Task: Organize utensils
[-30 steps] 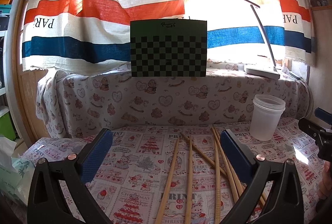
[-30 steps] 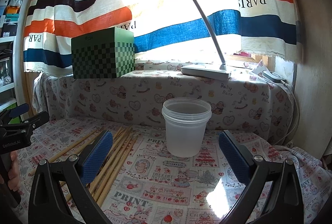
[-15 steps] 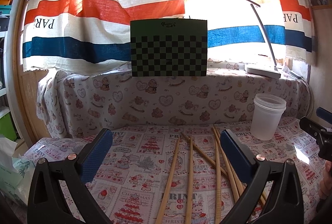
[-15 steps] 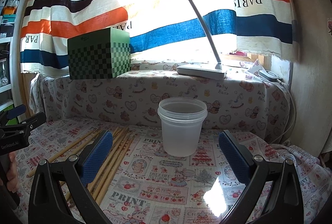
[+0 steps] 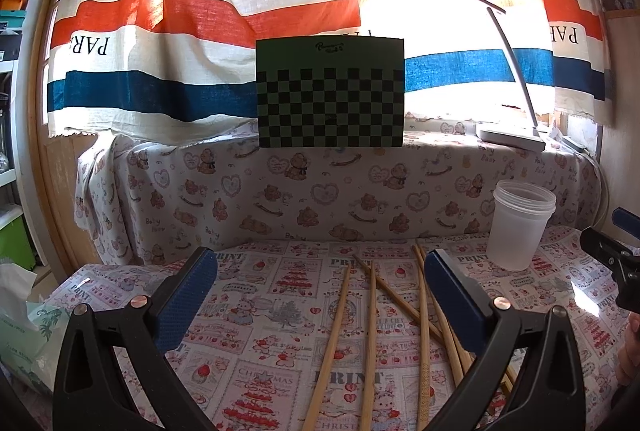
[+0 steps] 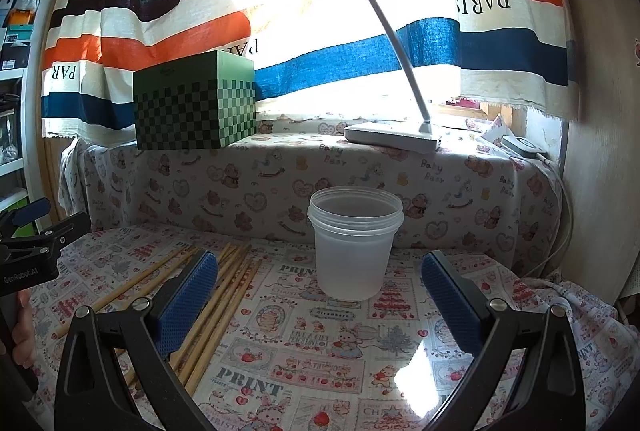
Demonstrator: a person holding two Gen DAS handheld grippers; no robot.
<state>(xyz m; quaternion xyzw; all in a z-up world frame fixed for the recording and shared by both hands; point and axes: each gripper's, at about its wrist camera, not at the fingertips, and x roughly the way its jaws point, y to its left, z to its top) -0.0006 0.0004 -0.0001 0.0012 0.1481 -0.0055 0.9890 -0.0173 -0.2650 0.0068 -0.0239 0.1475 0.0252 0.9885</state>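
Note:
Several wooden chopsticks (image 5: 372,327) lie loose on the printed tablecloth, fanned out under and between the fingers of my left gripper (image 5: 320,265), which hovers open above them with nothing held. A translucent plastic cup (image 5: 520,225) stands upright and empty at the right. In the right wrist view that cup (image 6: 354,243) sits straight ahead, and my right gripper (image 6: 320,267) is open in front of it, holding nothing. The chopsticks (image 6: 216,303) lie left of the cup, partly hidden behind the left finger.
A green checkered box (image 5: 330,93) and a white desk lamp (image 6: 394,133) stand on the raised cloth-covered ledge behind. A striped curtain hangs at the back. A tissue pack (image 5: 24,335) lies at the far left. Wall and a cable (image 6: 560,251) bound the right side.
The right gripper has drifted slightly, so the cup sits more centred and a little nearer. The left gripper has hardly moved. Both stay open.

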